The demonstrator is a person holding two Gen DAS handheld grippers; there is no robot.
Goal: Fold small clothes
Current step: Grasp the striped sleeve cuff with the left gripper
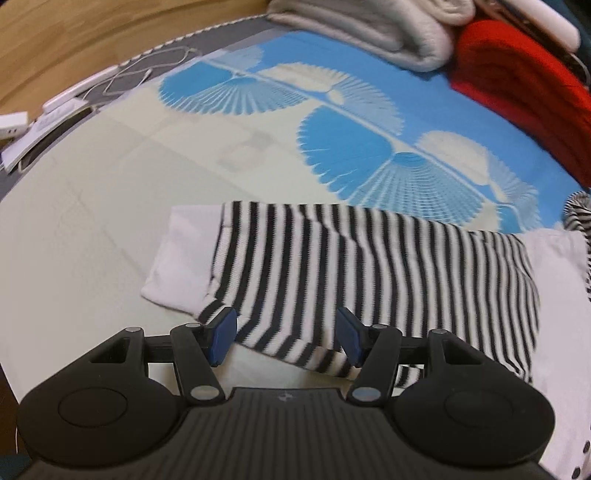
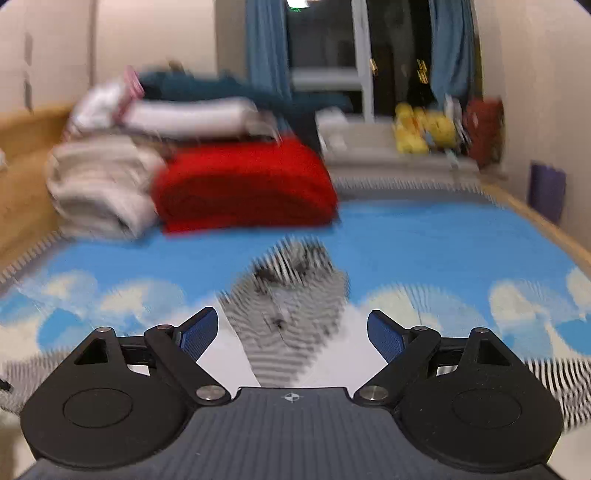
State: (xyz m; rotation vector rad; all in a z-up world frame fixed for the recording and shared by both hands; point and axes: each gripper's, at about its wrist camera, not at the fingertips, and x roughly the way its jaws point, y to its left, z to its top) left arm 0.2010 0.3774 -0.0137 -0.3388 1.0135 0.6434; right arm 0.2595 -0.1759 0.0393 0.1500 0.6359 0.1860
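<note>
Left wrist view, read from left to right: some white chargers and cables [image 1: 55,110] lie at the far left edge of the bed [image 1: 92,221]; then comes the pale and blue patterned bed cover, and near the middle the striped garment [image 1: 369,266] lies across it, a black-and-white striped sleeve folded over a white part that sticks out at its left end. The left gripper [image 1: 286,339] hangs just above the near hem of that sleeve, its blue fingers [image 1: 223,339] spread apart on either side of the striped cloth and not pressing it, so nothing is held. At the far right sit a folded grey blanket [image 1: 388,33] and a red blanket [image 1: 517,92].

The right wrist view is blurred; its right gripper [image 2: 291,336] is also spread wide and empty, above the white body of the same garment, with the striped collar area lying beyond the fingers toward the far side.

My reading is that folding is under way: one sleeve looks laid across the body, while the remaining folds, and setting the piece aside, are yet to do
</note>
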